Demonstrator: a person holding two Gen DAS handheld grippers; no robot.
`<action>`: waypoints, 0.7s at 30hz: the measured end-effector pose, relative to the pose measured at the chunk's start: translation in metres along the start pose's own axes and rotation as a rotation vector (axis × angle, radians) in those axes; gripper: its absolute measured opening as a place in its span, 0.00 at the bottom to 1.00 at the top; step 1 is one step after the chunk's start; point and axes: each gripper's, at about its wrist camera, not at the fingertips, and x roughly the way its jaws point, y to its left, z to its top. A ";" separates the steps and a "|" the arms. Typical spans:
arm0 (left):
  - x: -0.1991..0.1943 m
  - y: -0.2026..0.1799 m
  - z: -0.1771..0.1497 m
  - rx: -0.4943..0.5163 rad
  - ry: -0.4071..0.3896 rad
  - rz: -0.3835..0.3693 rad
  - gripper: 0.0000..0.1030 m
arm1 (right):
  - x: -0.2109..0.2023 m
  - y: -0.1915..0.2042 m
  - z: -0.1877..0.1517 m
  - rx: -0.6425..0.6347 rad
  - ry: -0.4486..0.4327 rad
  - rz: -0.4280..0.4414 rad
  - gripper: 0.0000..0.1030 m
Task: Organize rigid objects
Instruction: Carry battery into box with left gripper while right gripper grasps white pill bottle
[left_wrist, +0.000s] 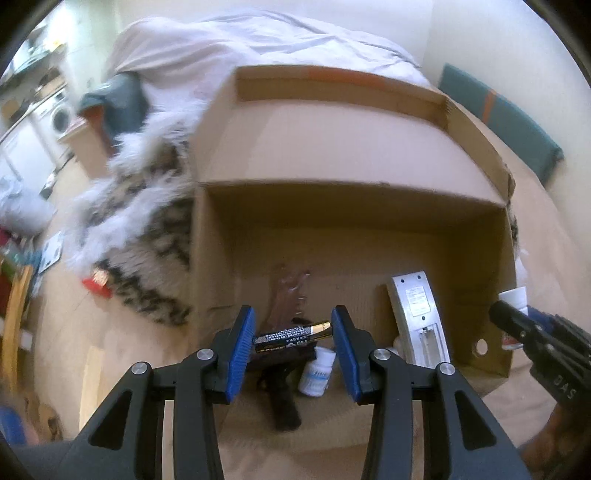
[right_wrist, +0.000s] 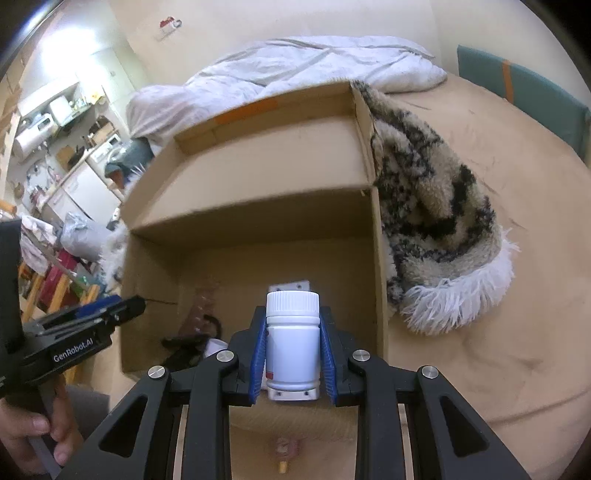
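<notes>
An open cardboard box (left_wrist: 229, 243) stands on a tan bed; it also shows in the right wrist view (right_wrist: 376, 258). My left gripper (left_wrist: 293, 334) is shut on a black and gold battery (left_wrist: 291, 336), held crosswise above the box's front edge. Below it in the box lie a small white bottle (left_wrist: 316, 373), a black tool (left_wrist: 280, 398), a brown strap (left_wrist: 286, 295) and a silver remote (left_wrist: 419, 317). My right gripper (right_wrist: 292, 350) is shut on an upright white pill bottle (right_wrist: 293, 339) above the box's front right part.
A furry patterned blanket (right_wrist: 436, 221) lies against the box's right side. A white duvet (right_wrist: 295, 70) and a teal cushion (right_wrist: 524, 99) are beyond it. A small object (right_wrist: 286, 452) lies on the bed below the right gripper. Kitchen clutter is at far left.
</notes>
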 end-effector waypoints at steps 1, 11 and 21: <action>0.007 0.000 -0.003 -0.002 0.005 0.007 0.38 | 0.005 -0.001 -0.002 -0.003 0.016 -0.023 0.27; 0.028 0.004 -0.013 -0.030 0.058 -0.006 0.38 | 0.033 -0.005 -0.008 -0.005 0.108 -0.084 0.27; 0.041 0.010 -0.018 -0.045 0.101 0.007 0.38 | 0.042 -0.004 -0.011 -0.021 0.142 -0.120 0.27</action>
